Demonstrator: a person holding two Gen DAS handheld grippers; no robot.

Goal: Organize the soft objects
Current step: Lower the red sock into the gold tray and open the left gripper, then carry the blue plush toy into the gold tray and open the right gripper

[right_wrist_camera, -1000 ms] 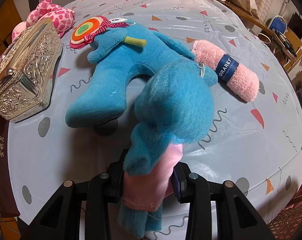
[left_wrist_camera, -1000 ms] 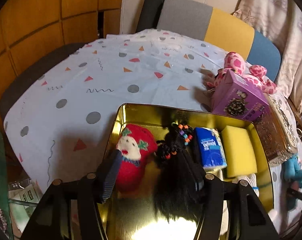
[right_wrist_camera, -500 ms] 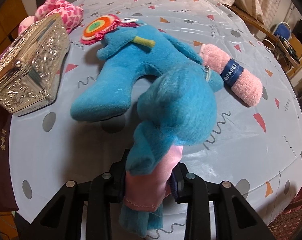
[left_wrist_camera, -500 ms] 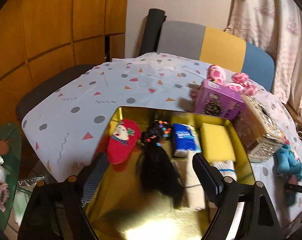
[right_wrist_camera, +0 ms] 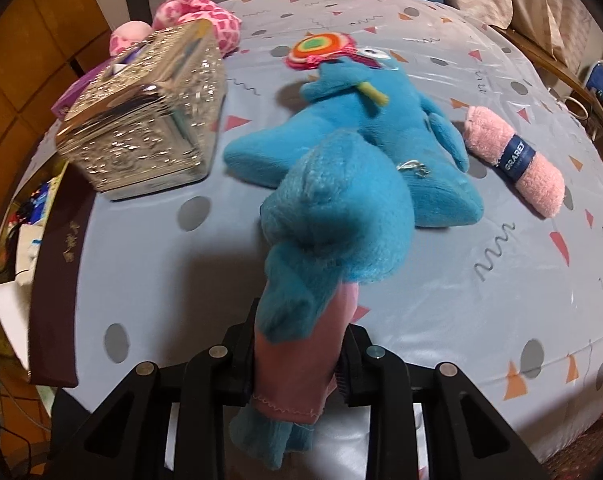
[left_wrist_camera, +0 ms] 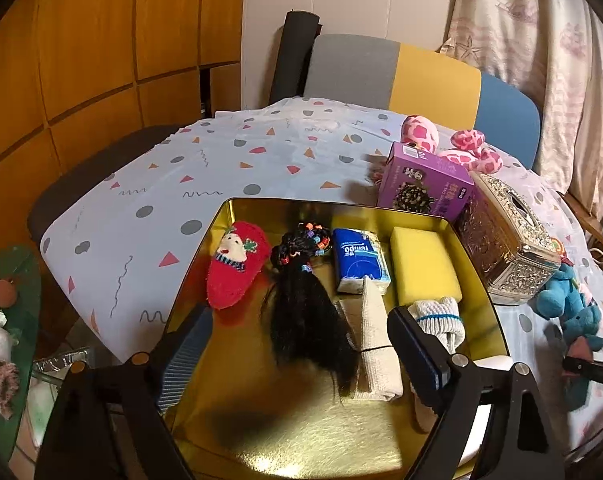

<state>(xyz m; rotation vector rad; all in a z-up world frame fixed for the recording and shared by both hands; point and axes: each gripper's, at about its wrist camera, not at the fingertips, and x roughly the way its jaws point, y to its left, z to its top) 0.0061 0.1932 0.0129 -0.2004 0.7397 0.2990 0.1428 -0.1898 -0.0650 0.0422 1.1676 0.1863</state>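
Plush [right_wrist_camera: 337, 216], blue with pink, sits pinched in the right gripper [right_wrist_camera: 297, 364] jaws over the counter [right_wrist_camera: 461, 320]; left gripper [left_wrist_camera: 301, 354] jaws spread above the tin [left_wrist_camera: 481, 304].

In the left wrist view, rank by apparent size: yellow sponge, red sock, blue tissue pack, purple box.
1. Purple box
2-3. Red sock and yellow sponge: too alike to rank
4. Blue tissue pack
The box lies farther back, so it is likely larger still.
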